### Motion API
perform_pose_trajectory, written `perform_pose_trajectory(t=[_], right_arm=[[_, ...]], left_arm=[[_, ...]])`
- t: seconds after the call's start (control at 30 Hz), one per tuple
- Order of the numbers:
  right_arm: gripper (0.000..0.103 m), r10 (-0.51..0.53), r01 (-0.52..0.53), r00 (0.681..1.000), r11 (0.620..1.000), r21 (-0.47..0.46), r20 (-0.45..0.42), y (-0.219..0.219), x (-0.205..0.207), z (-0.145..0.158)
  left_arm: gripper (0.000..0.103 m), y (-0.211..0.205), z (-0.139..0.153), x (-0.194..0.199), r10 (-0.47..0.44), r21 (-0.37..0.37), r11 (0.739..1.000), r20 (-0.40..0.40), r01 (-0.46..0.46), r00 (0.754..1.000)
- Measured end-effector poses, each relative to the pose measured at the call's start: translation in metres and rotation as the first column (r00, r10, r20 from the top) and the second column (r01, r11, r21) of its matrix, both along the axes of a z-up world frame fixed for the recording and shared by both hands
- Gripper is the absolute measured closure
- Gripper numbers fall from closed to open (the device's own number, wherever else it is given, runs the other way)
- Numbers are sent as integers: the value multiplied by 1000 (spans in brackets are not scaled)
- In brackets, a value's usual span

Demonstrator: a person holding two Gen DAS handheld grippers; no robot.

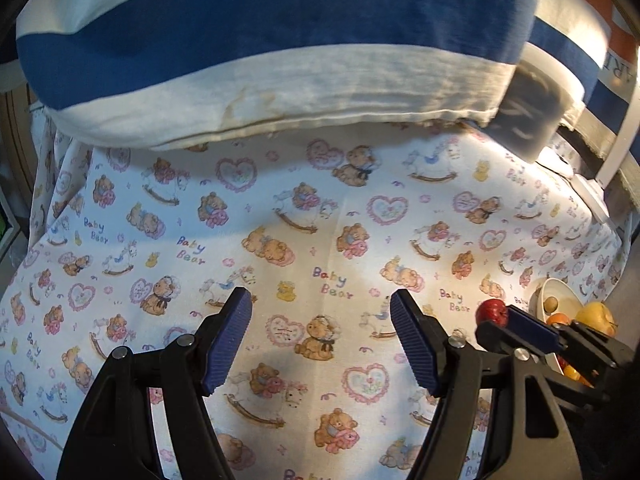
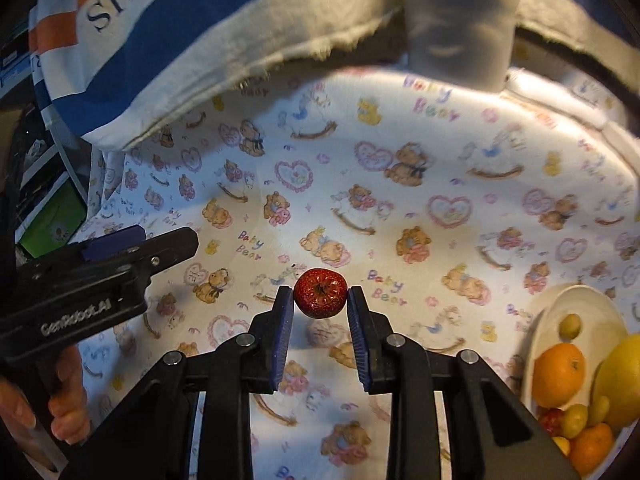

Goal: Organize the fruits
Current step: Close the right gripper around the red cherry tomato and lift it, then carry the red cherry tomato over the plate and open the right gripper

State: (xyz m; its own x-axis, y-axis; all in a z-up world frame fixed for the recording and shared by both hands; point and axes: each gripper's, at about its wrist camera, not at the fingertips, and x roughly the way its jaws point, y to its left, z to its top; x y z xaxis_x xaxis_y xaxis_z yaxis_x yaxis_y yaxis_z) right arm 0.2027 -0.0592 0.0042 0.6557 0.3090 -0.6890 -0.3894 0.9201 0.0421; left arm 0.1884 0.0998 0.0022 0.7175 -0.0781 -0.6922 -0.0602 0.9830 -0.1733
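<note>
My right gripper (image 2: pixel 320 298) is shut on a small red apple (image 2: pixel 320 293), held by its fingertips above the teddy-bear cloth; the apple also shows in the left wrist view (image 1: pixel 493 311) at the tip of the right gripper (image 1: pixel 505 320). My left gripper (image 1: pixel 320 312) is open and empty over the cloth, and shows in the right wrist view (image 2: pixel 132 246) at the left. A white bowl (image 2: pixel 592 304) at the right holds an orange (image 2: pixel 558 374), a yellow fruit (image 2: pixel 622 376) and several small fruits.
A printed baby-bear cloth (image 1: pixel 280 220) covers the table. A person in a blue-and-white striped shirt (image 1: pixel 260 40) stands close behind it. The bowl (image 1: pixel 554 292) sits at the table's right edge. Boxes (image 2: pixel 52 224) stand at the far left.
</note>
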Motion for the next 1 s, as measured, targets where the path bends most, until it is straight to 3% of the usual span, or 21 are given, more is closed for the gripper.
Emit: perform_pose_trajectory(t=[0.23,0.4,0.57,0.8,1.0], right_arm=[[74,-34,39,994,998,-49,99,-11,-32,12],[74,-99,110,985,991,-70,144,-26,-55,15],[74,-116,132,977,988,-81,178,-51,-74,18],[74,-170,179,964,983,-26,205,-101,-90,18],[74,-135,130,969,991,38,209,-146,-99,15]], left_arm=[[32,-13,5,-8,-43,-1,999,39,43,998],[32,-39,6,-18,-129,10,992,51,129,990],[32,-59,6,-25,-179,80,982,77,173,981],[32,-83,4,-36,-274,92,960,110,264,956],[32,-105,12,-55,-359,122,931,149,343,921]])
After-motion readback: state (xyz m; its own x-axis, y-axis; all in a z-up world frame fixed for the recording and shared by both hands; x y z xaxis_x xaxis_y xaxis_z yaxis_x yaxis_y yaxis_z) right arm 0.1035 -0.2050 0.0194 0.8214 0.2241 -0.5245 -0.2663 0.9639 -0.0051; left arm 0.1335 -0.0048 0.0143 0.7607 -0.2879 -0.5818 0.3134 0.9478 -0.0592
